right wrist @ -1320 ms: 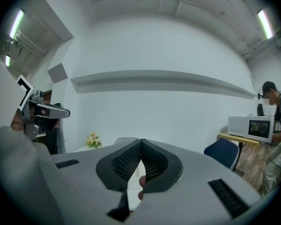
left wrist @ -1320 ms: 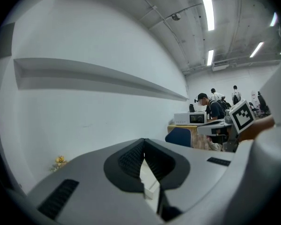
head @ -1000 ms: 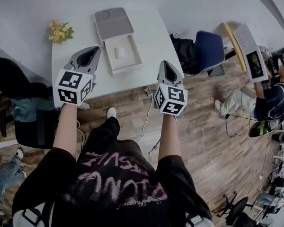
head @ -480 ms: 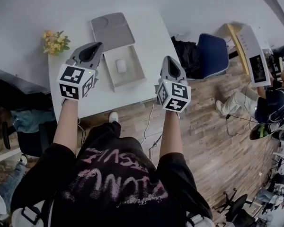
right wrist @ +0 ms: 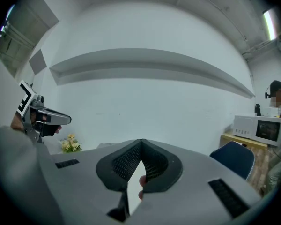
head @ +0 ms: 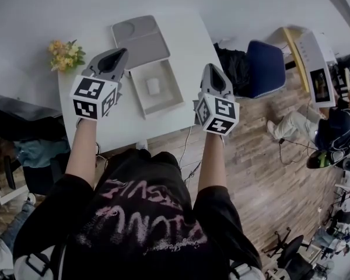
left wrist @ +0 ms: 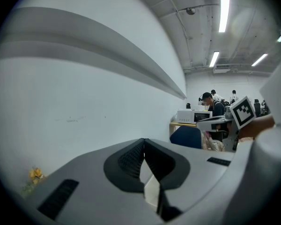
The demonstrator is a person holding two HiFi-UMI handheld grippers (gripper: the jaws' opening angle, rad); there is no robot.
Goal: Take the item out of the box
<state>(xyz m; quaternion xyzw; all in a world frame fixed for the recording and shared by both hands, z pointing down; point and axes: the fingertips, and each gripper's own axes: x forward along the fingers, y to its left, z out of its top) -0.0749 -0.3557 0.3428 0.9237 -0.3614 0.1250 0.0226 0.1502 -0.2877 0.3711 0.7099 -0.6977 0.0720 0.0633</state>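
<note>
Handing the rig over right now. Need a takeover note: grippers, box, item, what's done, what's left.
Left gripper: shut, empty, left of the box.
Right gripper: shut, empty, right of the box near the table's edge.
Box: open on the white table, lid lying behind it.
Small white item: in the box tray.
Done: lid off.
Left: open a gripper, lift the item out.

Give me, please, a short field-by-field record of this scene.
Surface: white table
Container: open box, on the table
Item: small white item lying in the box
Lid: grey lid flat beyond the box
Decoration: yellow flowers at the table's far left corner
Left: left gripper shut, empty, left of the box
Right: right gripper shut, empty, right of the box
</note>
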